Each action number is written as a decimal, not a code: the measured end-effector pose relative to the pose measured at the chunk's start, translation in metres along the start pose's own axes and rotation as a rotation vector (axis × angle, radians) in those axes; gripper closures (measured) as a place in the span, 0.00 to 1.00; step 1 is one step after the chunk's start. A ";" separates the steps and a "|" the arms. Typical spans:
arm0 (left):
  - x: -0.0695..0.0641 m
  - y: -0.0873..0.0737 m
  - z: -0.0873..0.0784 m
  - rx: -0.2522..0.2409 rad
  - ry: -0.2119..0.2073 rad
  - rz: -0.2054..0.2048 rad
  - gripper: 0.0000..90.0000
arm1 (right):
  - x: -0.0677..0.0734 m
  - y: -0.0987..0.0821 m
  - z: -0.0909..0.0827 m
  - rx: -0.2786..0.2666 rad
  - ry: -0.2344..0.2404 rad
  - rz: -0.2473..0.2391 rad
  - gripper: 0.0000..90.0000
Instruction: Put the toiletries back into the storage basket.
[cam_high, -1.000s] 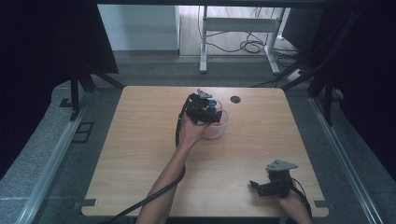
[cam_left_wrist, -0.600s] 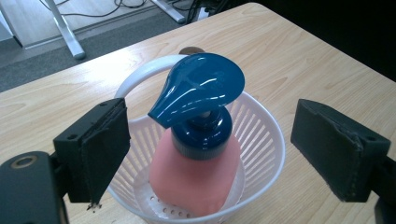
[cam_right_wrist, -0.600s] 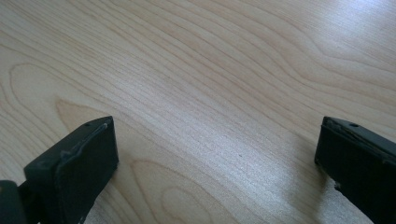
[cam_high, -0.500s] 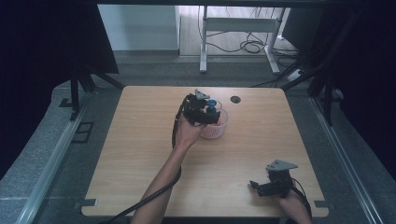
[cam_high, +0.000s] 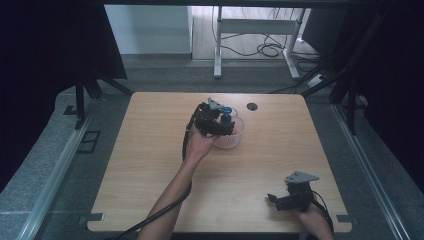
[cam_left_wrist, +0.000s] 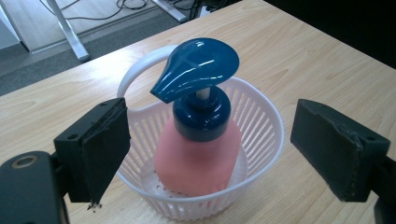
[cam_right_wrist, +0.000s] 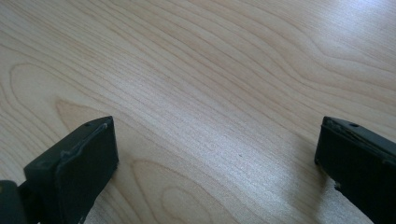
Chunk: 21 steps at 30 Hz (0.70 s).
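A pink soap bottle (cam_left_wrist: 196, 156) with a blue pump head (cam_left_wrist: 196, 67) stands upright in a small white slotted basket (cam_left_wrist: 261, 126) with a loop handle. In the high view the basket (cam_high: 235, 139) sits at the table's far middle, and the blue pump (cam_high: 226, 111) pokes up beside my left gripper (cam_high: 220, 125). My left gripper (cam_left_wrist: 217, 149) is open, its jaws wide on either side of the bottle and not touching it. My right gripper (cam_high: 278, 201) rests low near the front right edge. It is open (cam_right_wrist: 215, 163) over bare wood.
The wooden table (cam_high: 150, 165) has a dark round cable hole (cam_high: 251, 106) at the back, right of the basket. A cable (cam_high: 160, 212) trails from the left gripper along the forearm. Grey floor and a desk frame (cam_high: 255, 30) lie beyond the far edge.
The left gripper has drawn back slightly toward the person, while the bottle stays in the basket. The right gripper has not moved.
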<state>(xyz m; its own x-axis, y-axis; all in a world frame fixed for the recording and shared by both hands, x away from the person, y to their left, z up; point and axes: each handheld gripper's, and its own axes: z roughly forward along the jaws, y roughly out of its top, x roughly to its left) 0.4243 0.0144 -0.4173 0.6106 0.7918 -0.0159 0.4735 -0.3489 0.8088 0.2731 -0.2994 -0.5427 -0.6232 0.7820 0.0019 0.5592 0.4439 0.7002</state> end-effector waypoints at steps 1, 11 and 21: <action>0.000 0.000 0.000 0.000 0.000 0.000 0.13 | 0.000 0.000 0.000 0.000 0.000 0.000 0.00; -0.003 -0.004 -0.010 0.005 0.013 0.041 0.13 | 0.000 0.000 0.000 0.000 -0.001 -0.001 0.00; -0.004 -0.006 -0.023 -0.003 0.004 0.046 0.13 | 0.000 0.000 0.000 0.000 0.000 0.000 0.00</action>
<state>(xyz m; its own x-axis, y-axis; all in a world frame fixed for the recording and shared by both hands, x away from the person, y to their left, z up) 0.4048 0.0251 -0.4086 0.6296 0.7765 0.0238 0.4430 -0.3839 0.8102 0.2731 -0.2993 -0.5427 -0.6233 0.7820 0.0020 0.5591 0.4438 0.7003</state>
